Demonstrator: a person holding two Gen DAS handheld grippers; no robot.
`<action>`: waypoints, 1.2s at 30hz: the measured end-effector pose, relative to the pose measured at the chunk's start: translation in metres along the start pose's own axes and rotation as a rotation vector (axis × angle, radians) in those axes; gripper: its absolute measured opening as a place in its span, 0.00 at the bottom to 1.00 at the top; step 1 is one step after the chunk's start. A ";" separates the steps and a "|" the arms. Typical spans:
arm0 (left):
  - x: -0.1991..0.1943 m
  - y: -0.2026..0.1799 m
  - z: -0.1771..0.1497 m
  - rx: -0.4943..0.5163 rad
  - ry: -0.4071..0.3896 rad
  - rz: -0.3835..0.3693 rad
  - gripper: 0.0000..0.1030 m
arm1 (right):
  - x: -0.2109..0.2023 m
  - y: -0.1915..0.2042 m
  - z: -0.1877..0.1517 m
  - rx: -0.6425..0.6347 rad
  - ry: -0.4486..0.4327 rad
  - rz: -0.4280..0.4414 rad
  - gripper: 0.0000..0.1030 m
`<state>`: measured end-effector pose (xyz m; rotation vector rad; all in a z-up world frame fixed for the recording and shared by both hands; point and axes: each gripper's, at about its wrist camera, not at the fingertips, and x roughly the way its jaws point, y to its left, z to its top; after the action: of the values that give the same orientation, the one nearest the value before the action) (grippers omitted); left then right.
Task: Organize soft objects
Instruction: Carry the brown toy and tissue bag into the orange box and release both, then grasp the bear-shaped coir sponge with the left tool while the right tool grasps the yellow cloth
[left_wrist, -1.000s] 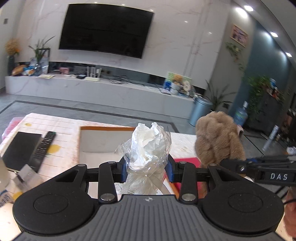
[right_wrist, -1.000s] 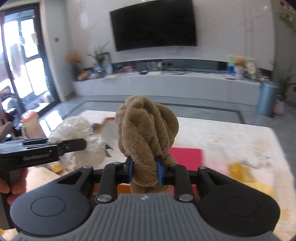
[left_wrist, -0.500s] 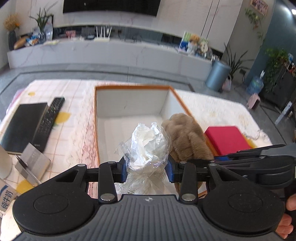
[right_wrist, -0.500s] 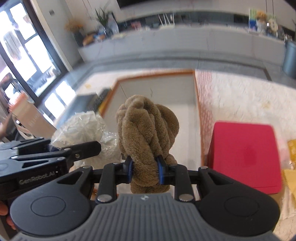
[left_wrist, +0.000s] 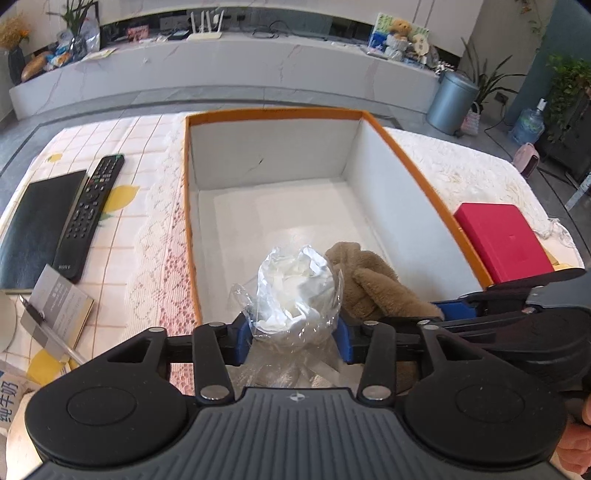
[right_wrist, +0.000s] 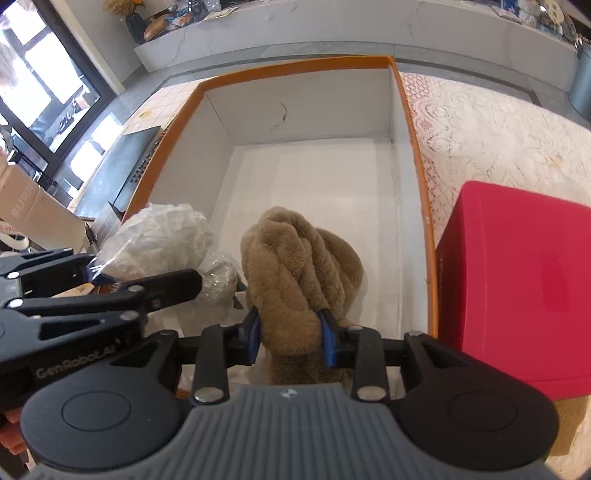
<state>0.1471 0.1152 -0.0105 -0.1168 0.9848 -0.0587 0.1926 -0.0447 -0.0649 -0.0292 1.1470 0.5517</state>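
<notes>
A crumpled clear plastic bag (left_wrist: 295, 288) sits between the blue pads of my left gripper (left_wrist: 293, 339). The jaws are opening, but the pads still touch the bag on both sides. My right gripper (right_wrist: 290, 338) has a rolled brown plush towel (right_wrist: 299, 266) between its pads. Those jaws are opening too, with the towel still pinched. Both bundles hang side by side, touching, low inside the near end of a white box with an orange rim (left_wrist: 273, 110). In the right wrist view the bag (right_wrist: 162, 240) is left of the towel, over the box (right_wrist: 295, 64).
A red box (left_wrist: 502, 240) lies on the lace cloth just right of the orange-rimmed box. On the left are a black remote (left_wrist: 90, 210), a black notebook (left_wrist: 33, 229), and a grey card with a pen (left_wrist: 55, 306). The far part of the box floor is bare.
Both grippers have tipped downward and sunk from above the table into the near end of the box, carrying the bag and the towel. Both pairs of jaws now stand slightly wider.
</notes>
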 end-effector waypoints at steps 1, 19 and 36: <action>0.000 0.000 -0.001 -0.004 0.001 0.005 0.52 | 0.001 0.001 0.000 -0.005 -0.001 -0.003 0.32; -0.055 -0.003 -0.008 -0.085 -0.149 -0.036 0.77 | -0.072 -0.006 -0.026 -0.026 -0.183 -0.050 0.68; -0.090 -0.089 -0.039 0.059 -0.340 -0.181 0.69 | -0.174 -0.056 -0.142 -0.049 -0.518 -0.241 0.86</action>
<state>0.0655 0.0329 0.0540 -0.1554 0.6303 -0.2266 0.0437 -0.2049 0.0114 -0.0624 0.6135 0.3428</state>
